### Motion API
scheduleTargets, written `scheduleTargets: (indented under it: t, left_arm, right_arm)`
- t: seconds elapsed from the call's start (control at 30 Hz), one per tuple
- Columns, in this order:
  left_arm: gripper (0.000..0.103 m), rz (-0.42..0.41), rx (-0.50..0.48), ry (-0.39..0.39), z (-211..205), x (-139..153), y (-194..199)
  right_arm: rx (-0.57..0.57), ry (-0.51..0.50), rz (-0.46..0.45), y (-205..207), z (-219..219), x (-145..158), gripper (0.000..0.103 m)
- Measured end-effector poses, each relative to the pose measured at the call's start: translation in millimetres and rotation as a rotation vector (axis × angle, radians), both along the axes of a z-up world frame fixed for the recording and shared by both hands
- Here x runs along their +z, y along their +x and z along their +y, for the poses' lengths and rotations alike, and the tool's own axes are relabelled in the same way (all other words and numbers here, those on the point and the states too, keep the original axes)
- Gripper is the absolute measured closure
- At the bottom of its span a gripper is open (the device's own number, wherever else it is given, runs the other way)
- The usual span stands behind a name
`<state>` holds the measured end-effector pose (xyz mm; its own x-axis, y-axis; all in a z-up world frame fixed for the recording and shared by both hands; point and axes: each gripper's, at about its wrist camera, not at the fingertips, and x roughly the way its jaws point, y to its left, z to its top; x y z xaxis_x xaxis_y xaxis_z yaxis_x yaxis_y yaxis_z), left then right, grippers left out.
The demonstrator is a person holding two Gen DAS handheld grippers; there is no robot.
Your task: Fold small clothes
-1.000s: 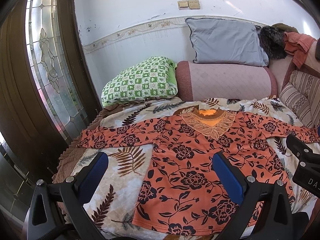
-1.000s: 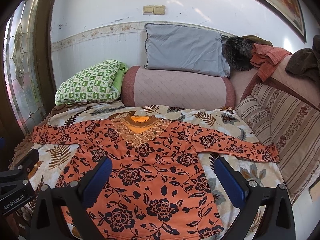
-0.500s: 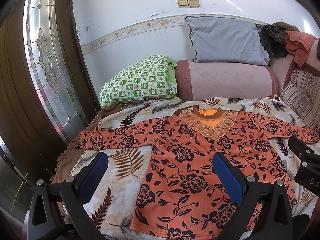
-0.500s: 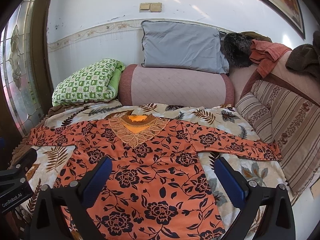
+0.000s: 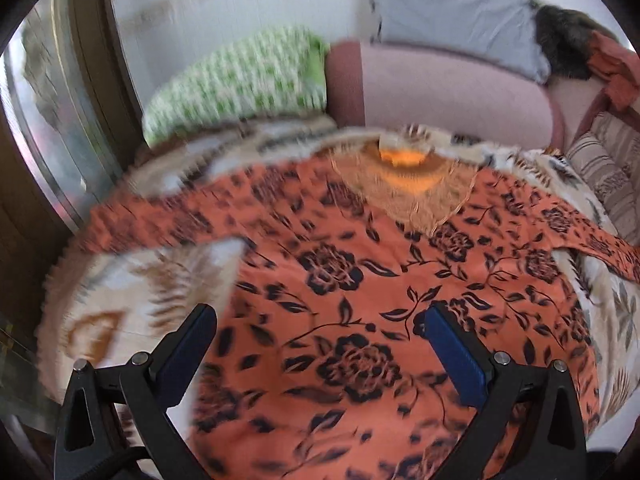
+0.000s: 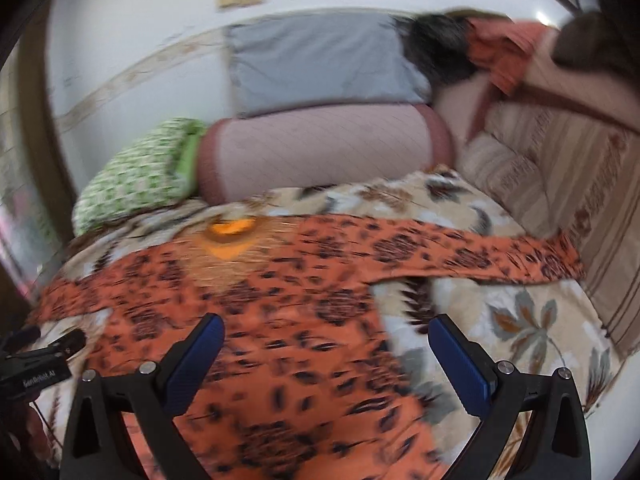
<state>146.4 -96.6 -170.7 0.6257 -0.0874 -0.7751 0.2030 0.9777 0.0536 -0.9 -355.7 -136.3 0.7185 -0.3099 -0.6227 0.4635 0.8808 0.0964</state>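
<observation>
Honestly, the orange floral top [image 5: 340, 280] looks thin and floppy, lying flat on the leaf-print blanket [image 6: 520, 320] with sleeves out. Left gripper [image 5: 316, 344] and right gripper [image 6: 326, 354] both hover wide open, empty. I'd pinch a sleeve cuff or shoulder seam.

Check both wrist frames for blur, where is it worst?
Left wrist: motion smear heaviest on the green pillow and door side; blouse flowers near centre readable. Right wrist: whole blouse print streaked, wall smeared too. Fingers stay sharp in both.
</observation>
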Motion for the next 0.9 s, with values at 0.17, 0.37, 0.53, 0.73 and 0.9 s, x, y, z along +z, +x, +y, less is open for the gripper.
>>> scheduleTargets:
  t: [0.17, 0.37, 0.53, 0.73, 0.9]
  left_arm:
    - [0.0, 0.004, 0.078, -0.008, -14.1, -37.2, 46.0]
    - [0.0, 0.039, 0.06, -0.051, -17.1, -55.4, 70.5]
    - [0.0, 0.047, 0.073, -0.057, -9.2, -70.5, 90.0]
    - [0.0, 0.024, 0.122, -0.079, -9.2, -76.2, 106.5]
    - [0.0, 0.016, 0.092, -0.04, -27.2, -85.0, 111.0]
  right_arm:
    - [-0.173, 0.121, 0.013, -1.3, -101.0, -34.1, 0.0]
    - [-0.358, 0.446, -0.102, -19.7, -222.2, -79.5, 0.0]
    - [-0.56, 0.799, -0.345, -59.4, -304.0, -130.4, 0.001]
    - [-0.634, 0.886, -0.522, -81.6, -354.0, -152.2, 0.014]
    - [-0.681, 0.873, -0.486, -61.8, -382.1, -163.9, 0.043]
